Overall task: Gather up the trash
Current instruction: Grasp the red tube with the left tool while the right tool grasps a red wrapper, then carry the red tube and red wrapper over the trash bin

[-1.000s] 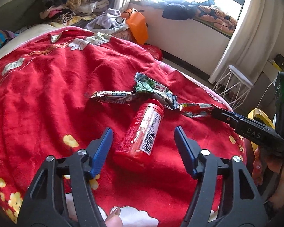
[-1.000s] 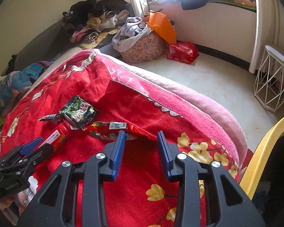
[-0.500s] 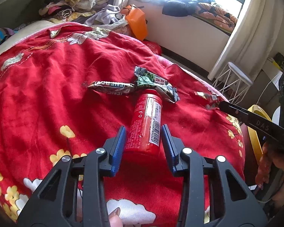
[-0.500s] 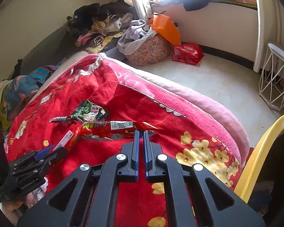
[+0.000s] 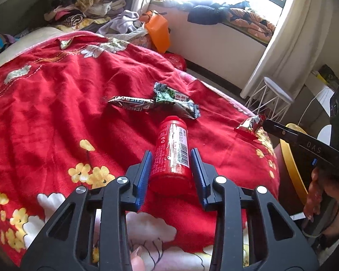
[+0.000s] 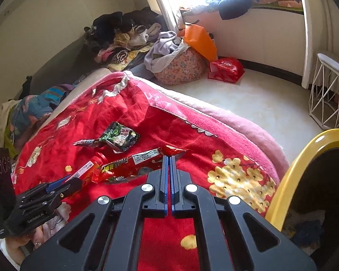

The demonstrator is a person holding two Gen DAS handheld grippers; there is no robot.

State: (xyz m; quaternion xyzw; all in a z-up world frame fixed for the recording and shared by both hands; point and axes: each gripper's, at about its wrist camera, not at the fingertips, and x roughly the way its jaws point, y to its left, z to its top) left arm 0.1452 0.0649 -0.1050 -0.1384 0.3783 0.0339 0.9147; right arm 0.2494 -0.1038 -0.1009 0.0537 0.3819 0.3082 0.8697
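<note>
A red bottle (image 5: 172, 151) with a barcode label lies on the red flowered blanket (image 5: 56, 122). My left gripper (image 5: 171, 158) is shut on its lower half, blue pads against both sides. My right gripper (image 6: 169, 158) is shut on a red snack wrapper (image 6: 124, 169) and holds it just above the blanket; the wrapper also shows in the left wrist view (image 5: 248, 125). A green-black wrapper (image 5: 176, 102) and a silver bar wrapper (image 5: 131, 102) lie beyond the bottle; the green one also shows in the right wrist view (image 6: 119, 136).
A yellow-rimmed bin (image 6: 293, 176) stands at the bed's right edge, also in the left wrist view (image 5: 289, 162). A white wire stool (image 6: 327, 94), a red bag (image 6: 226, 68), an orange bag (image 6: 200, 40) and clothes piles (image 6: 124, 36) are on the floor beyond.
My left gripper closed from wide open onto the red bottle. My right gripper closed on the red wrapper and pulled it right, away from the other wrappers.
</note>
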